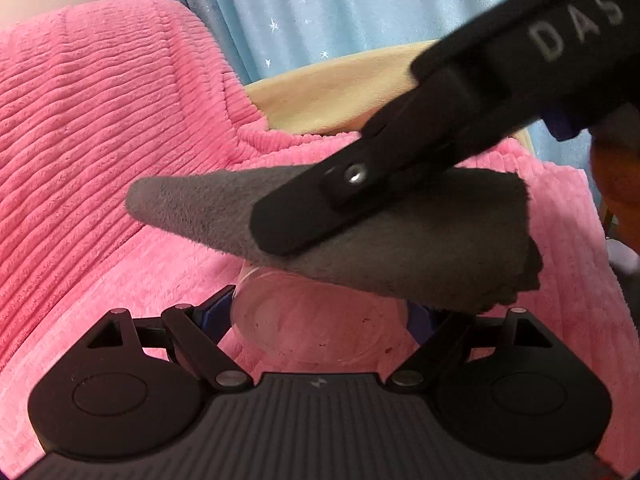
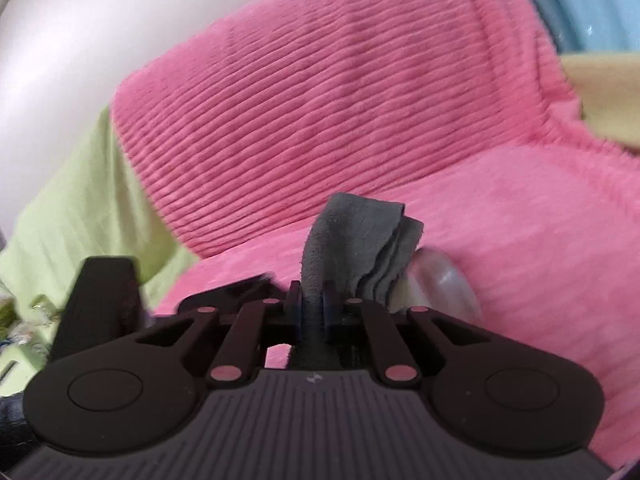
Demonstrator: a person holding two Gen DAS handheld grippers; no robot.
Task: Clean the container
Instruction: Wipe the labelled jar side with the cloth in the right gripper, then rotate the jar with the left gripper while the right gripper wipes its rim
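Only left view shows left hand-held gripper (image 1: 320,312) clasping clear container (image 1: 320,320); right hand-held gripper (image 2: 312,304) pinches grey cloth (image 2: 356,232).

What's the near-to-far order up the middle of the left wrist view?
Left gripper holding the clear container → grey cloth clamped in the right gripper → pink blanket → yellow cushion → blue star curtain.

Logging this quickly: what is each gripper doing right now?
Left gripper: closed on the clear round plastic container.
Right gripper: closed on the folded grey cloth.
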